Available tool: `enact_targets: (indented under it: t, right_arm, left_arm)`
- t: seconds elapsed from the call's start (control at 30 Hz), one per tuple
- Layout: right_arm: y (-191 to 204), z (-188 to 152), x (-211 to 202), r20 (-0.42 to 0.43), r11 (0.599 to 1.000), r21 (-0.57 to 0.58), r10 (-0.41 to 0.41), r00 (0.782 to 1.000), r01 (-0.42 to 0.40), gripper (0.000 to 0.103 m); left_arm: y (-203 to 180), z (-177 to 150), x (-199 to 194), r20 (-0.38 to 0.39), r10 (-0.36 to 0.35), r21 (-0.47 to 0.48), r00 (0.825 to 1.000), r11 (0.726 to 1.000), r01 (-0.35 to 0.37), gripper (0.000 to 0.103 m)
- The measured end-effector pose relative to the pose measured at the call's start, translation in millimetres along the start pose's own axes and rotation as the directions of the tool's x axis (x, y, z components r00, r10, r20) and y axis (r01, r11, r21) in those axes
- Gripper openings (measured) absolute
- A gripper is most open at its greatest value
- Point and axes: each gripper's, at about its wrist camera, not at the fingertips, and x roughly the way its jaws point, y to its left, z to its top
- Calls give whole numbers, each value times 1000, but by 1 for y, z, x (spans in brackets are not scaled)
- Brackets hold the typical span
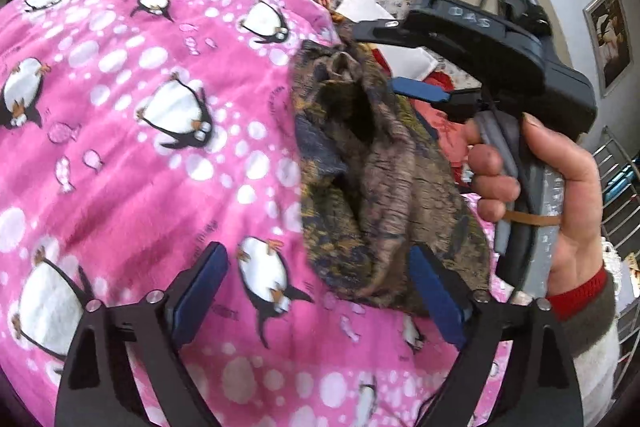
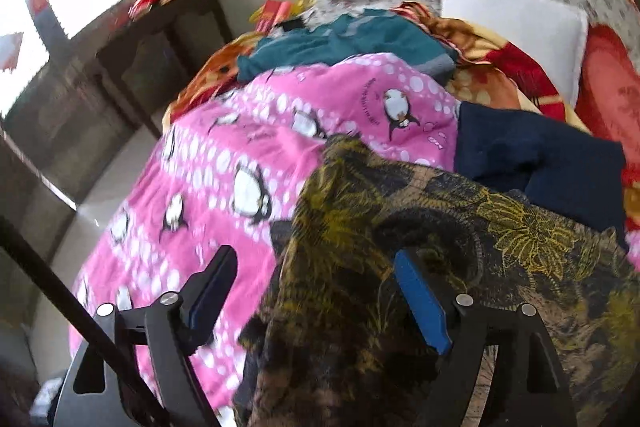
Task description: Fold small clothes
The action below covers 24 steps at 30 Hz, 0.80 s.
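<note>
A dark patterned garment (image 1: pixel 372 183), brown and navy with yellow leaf prints, is lying bunched on a pink penguin blanket (image 1: pixel 160 115) that is covering the bed. In the left wrist view the left gripper (image 1: pixel 320 291) is hovering over the blanket with its blue-padded fingers spread wide; the right-hand finger is sitting at the lower edge of the garment, and nothing is being gripped. The right gripper (image 1: pixel 384 55) is showing in the same view, held by the right hand (image 1: pixel 560 199); its upper finger is resting above the garment's top fold and its lower blue pad is sitting beside the cloth, but whether it is pinching the fabric cannot be told there. White handwriting on its body is reading roughly "OAS". In the right wrist view the right gripper (image 2: pixel 316 295) is standing wide, with the garment (image 2: pixel 400 227) filling the gap between its fingers and draping over toward the camera. Small dark lettering on the blanket (image 2: pixel 240 147) near a penguin is too blurred to read. A teal garment (image 2: pixel 340 39), a navy cloth (image 2: pixel 532 151) and a white pillow (image 2: pixel 512 23) are lying further up the bed
</note>
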Motion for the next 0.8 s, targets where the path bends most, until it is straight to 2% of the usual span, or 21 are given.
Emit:
enact_targets:
  t: [0.07, 0.1, 0.17, 0.27, 0.33, 0.37, 0.4, 0.43, 0.47, 0.5, 0.53, 0.57, 0.63, 0.7, 0.8]
  right_arm:
    - [12, 0, 5, -24, 998, -51, -49, 999, 48, 86]
    - [22, 1, 12, -34, 992, -93, -88, 996, 84, 87]
    - [35, 3, 26, -43, 980, -147, -140, 989, 132, 88]
    - [47, 7, 58, -131, 965, -197, -200, 971, 173, 88]
    - [48, 6, 68, -128, 951, -230, -242, 962, 209, 89]
    - [47, 6, 67, -108, 948, -236, -244, 964, 213, 83]
    - [44, 6, 63, -77, 948, -230, -245, 966, 222, 61]
    - [39, 7, 58, -51, 946, -222, -254, 966, 237, 45]
    - [30, 8, 52, -41, 955, -200, -232, 972, 219, 26]
    - [23, 8, 45, -36, 968, -173, -193, 981, 184, 18]
    - [13, 6, 34, -16, 978, -145, -153, 988, 149, 17]
    - [4, 3, 21, 10, 983, -132, -124, 992, 124, 15]
    - [-8, -2, -7, 65, 989, -116, -86, 994, 93, 15]
    - [-22, -8, -40, 117, 992, -105, -64, 991, 77, 14]
    - [-52, -15, -89, 184, 991, -94, -76, 980, 95, 14]
  left_arm:
    - [-8, -2, -2, 11, -41, 10, 999, 999, 41, 103]
    - [-12, -2, -2, 19, -40, 26, 999, 999, 40, 103]
    - [-18, -2, 8, 16, 19, 51, 1000, 998, -20, 103]
    - [-18, -1, 21, 6, 54, 54, 999, 997, -54, 103]
    - [-13, 2, 31, -1, 79, 40, 997, 996, -79, 103]
    - [-11, 6, 37, -7, 75, 28, 997, 997, -75, 103]
    - [-11, 8, 38, -2, 66, 33, 998, 997, -66, 103]
    - [-13, 10, 40, 2, 53, 45, 999, 998, -53, 102]
    - [-16, 12, 42, -2, 36, 63, 999, 997, -35, 85]
    - [-20, 13, 45, -13, 20, 79, 1000, 997, -19, 64]
    - [-25, 12, 48, -44, 2, 101, 999, 995, 3, 26]
    - [-30, 11, 51, -72, -6, 118, 997, 993, 15, 20]
    - [-42, 8, 49, -71, -14, 140, 997, 990, 24, 19]
    - [-68, 4, 41, -65, -54, 190, 996, 979, 66, 18]
    - [-123, -5, 34, -60, -96, 322, 994, 940, 110, 18]
